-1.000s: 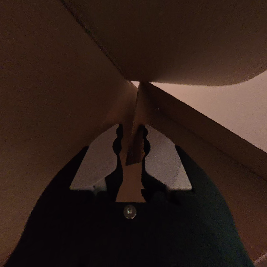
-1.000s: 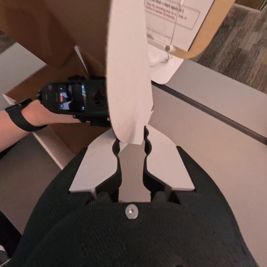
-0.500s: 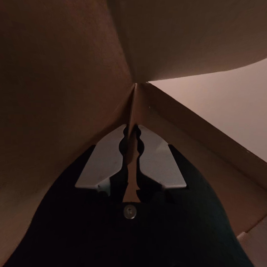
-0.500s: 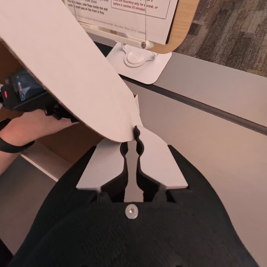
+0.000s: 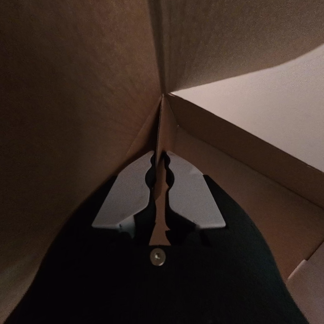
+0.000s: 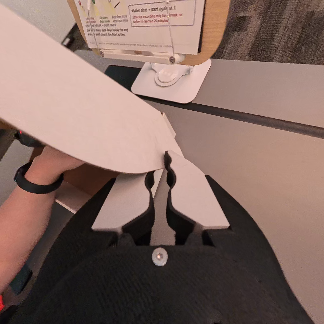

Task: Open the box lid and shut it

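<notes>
In the left wrist view I am inside the brown cardboard box, and it is dim. My left gripper is shut on a thin cardboard side flap, seen edge-on between the fingers. In the right wrist view the lid's white flap slants down from the upper left to my right gripper, which is shut on its lower corner. The flap hides the left fingertip. The brown box wall shows under the flap.
The person's wrist with a black band reaches under the lid on the left. A sign on a white stand stands at the back of the grey table. A dark seam crosses the table.
Both grippers have closed tighter on their flaps. The white flap has swung from upright down to a slant across the left. The left view has turned, so its flap now stands edge-on.
</notes>
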A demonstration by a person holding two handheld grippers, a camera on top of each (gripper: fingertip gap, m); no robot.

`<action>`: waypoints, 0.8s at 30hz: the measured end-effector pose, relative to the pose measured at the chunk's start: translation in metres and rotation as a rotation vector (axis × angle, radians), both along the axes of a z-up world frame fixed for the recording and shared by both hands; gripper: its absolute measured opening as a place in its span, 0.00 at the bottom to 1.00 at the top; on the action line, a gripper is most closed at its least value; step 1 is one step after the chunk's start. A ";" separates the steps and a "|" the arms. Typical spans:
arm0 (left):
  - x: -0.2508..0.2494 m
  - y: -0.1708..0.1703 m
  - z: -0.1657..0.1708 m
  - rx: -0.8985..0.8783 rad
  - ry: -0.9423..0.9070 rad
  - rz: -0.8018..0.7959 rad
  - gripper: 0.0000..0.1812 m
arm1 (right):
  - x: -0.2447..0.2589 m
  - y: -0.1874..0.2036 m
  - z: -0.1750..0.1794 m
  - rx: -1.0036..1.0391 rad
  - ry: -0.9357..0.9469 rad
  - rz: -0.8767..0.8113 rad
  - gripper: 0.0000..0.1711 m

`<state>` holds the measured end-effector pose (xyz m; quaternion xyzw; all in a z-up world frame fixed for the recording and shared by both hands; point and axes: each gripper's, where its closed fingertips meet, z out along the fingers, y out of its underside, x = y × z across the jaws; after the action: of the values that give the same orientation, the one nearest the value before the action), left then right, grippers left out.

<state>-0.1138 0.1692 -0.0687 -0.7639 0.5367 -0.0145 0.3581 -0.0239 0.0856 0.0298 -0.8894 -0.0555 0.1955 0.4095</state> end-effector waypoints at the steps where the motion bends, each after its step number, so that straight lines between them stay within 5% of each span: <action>1: 0.002 -0.003 -0.001 -0.011 0.000 -0.011 0.03 | 0.004 0.001 0.000 -0.004 0.018 -0.009 0.06; 24: -0.008 0.019 -0.011 -0.048 -0.020 0.075 0.06 | -0.073 -0.001 -0.001 -0.033 0.122 0.109 0.12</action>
<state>-0.1223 0.1880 -0.0801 -0.7917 0.5034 -0.0214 0.3455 -0.0973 0.0845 0.0284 -0.8782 -0.0753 0.2721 0.3860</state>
